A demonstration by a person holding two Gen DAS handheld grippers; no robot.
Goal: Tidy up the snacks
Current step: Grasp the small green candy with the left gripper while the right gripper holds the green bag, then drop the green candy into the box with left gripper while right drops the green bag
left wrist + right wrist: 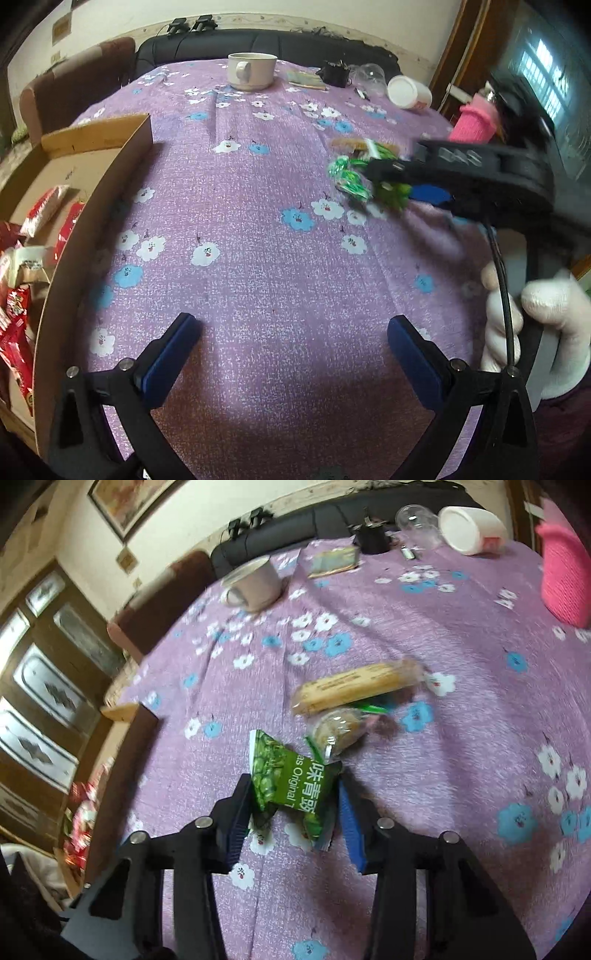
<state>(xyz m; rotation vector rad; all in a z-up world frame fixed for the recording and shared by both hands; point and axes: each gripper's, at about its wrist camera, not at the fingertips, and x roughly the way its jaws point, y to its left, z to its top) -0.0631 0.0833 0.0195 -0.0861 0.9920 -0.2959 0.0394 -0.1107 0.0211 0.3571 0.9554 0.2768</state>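
Purple flowered cloth covers the bench (pixel 258 229), with a mug (pixel 252 71) way out at 12 o'clock and a cardboard box (pixel 110 162) at 9 o'clock that already has red packets (pixel 16 332) in it. So the step in hand looks like picking the next snack to go in that box.

Right tool (pixel 295 808) has its pads around a green pea bag (pixel 291 782) — one pad looks to be on the wrapper, the other edge sits right by the second pad, and the bag's crumpled between them. I'd call it gripped, if only barely. Just past it at 1 o'clock lie a round cake (pixel 340 727) and a long biscuit pack (pixel 354 686), touching each other.

Left tool (pixel 291 350) is wide open with nothing in it, hovering over bare cloth.

Next move, I reckon: firm up the pinch, lift clear, then swing toward 9 o'clock over the box wall — wrapper's slippery, so it could slide out.
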